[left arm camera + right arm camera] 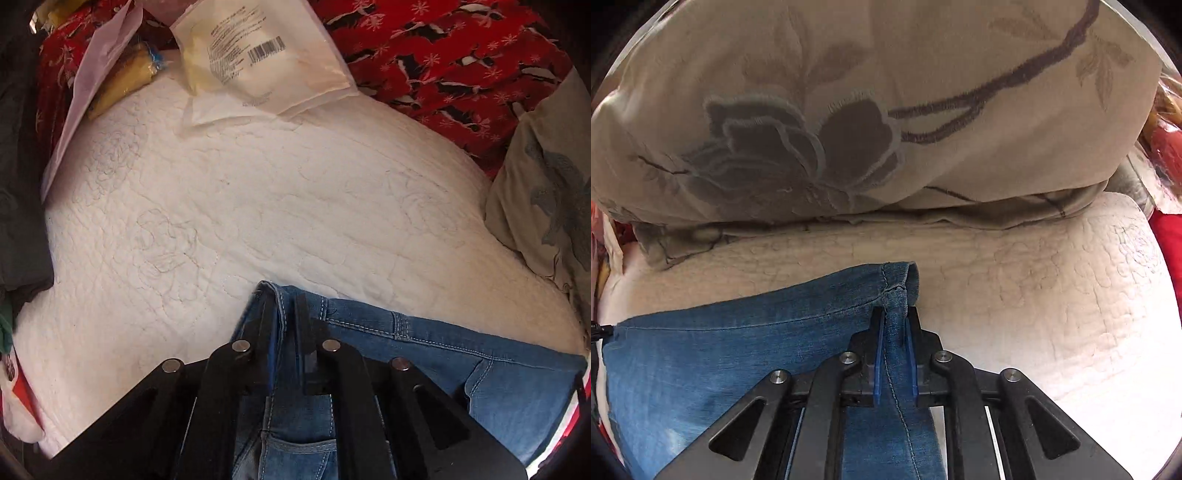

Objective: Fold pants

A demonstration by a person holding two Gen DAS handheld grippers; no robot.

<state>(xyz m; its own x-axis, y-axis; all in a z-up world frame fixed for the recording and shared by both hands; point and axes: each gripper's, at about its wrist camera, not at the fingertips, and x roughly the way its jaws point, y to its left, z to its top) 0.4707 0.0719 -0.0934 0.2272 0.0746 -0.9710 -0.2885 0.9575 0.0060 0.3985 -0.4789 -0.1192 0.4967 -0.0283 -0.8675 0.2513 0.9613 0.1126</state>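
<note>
A pair of blue jeans [461, 350] lies stretched across a bed covered by a white quilt [258, 203], and both pairs of tongs grip the jeans at opposite ends. The left tongs [282, 314] are pressed together on the waistband end, with denim bunched between the two black fingers and a back pocket showing just below them. The right tongs [895, 317] pinch the hem of a leg, the seam running straight between their blue pads.

The long axis of the jeans runs from the left tongs toward the right tongs, roughly along the near edge of the bed. In the right view the leg spreads leftward from the hem; in the left view the seat spreads rightward from the waistband. Each end sits directly in its own tongs, so neither hand is nearer.

A beige pillow [849, 110] with an embroidered flower lies just beyond the hem. The likely fold brings one end over to the other.
</note>
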